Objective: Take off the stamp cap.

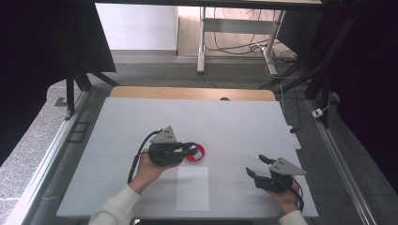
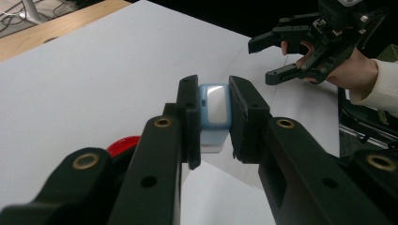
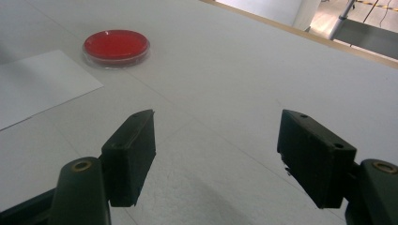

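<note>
My left gripper [image 1: 192,149] is shut on a small light-blue block with a white face [image 2: 215,110], which sits upright between the jaws [image 2: 213,117]. It hangs over a round red dish [image 1: 196,153] with a clear rim, near the middle of the white table; a bit of the dish [image 2: 123,144] peeks out under the left jaw. My right gripper [image 1: 257,165] rests low at the front right, jaws wide open with nothing between them [image 3: 217,126]. From there the red dish [image 3: 116,46] lies farther off to the left. The right gripper [image 2: 277,58] also appears in the left gripper view.
A white paper sheet [image 1: 193,188] lies flat near the front edge, just below the dish. The white board [image 1: 141,122] covers a wooden tabletop [image 1: 187,92]. Metal rails [image 1: 342,159] run along both sides. Desk legs and cables [image 1: 234,47] stand beyond the table.
</note>
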The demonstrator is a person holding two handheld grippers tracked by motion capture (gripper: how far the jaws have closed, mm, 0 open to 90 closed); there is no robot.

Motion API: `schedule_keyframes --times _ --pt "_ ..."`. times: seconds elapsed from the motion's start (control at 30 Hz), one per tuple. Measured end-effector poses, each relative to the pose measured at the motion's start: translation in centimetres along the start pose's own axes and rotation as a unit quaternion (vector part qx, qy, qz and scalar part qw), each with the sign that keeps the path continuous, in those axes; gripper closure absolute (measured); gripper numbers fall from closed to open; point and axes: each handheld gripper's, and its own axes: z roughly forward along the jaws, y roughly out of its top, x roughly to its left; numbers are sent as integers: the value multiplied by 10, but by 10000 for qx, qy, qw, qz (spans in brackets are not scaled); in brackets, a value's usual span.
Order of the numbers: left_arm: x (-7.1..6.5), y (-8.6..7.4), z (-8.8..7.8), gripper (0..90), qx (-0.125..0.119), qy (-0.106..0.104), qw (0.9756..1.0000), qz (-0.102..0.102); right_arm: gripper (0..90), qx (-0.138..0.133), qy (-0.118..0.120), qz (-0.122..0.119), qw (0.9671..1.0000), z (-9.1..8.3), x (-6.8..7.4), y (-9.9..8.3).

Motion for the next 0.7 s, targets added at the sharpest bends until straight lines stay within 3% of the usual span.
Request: schedule_keyframes --times 0.6,0.7 --pt "7 -2 3 744 37 2 10000 -59 281 -8 -96 244 9997 7 8 5" --pt "6 -2 3 744 50 56 10000 -44 281 8 -74 192 9998 9 11 6"
